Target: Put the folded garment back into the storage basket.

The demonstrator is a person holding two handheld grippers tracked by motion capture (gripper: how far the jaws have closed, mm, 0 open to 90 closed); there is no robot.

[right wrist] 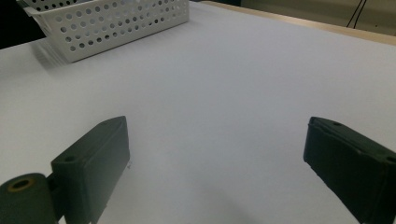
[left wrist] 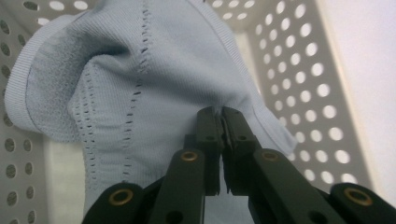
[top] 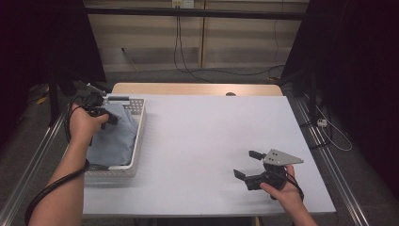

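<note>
Left gripper view: pale blue knit garment (left wrist: pixel 140 84), ribbed hem, lines of small eyelet holes, one patch of coarser weave; bunched and folded, lying in a white perforated basket (left wrist: pixel 299 79). Left gripper (left wrist: pixel 220 122) clenched, jaws pinching a fold of the fabric.

High view: same garment (top: pixel 115 136) heaped in the basket (top: pixel 139 141) at the table's left edge, the left gripper (top: pixel 112 117) down on top of it. Table (top: pixel 211 141) white-topped. Right gripper (top: pixel 248 165) rests near the front right of the table, well apart from the basket.

Right gripper view: right gripper (right wrist: pixel 215 163) released, jaws wide, bare tabletop between them.
</note>
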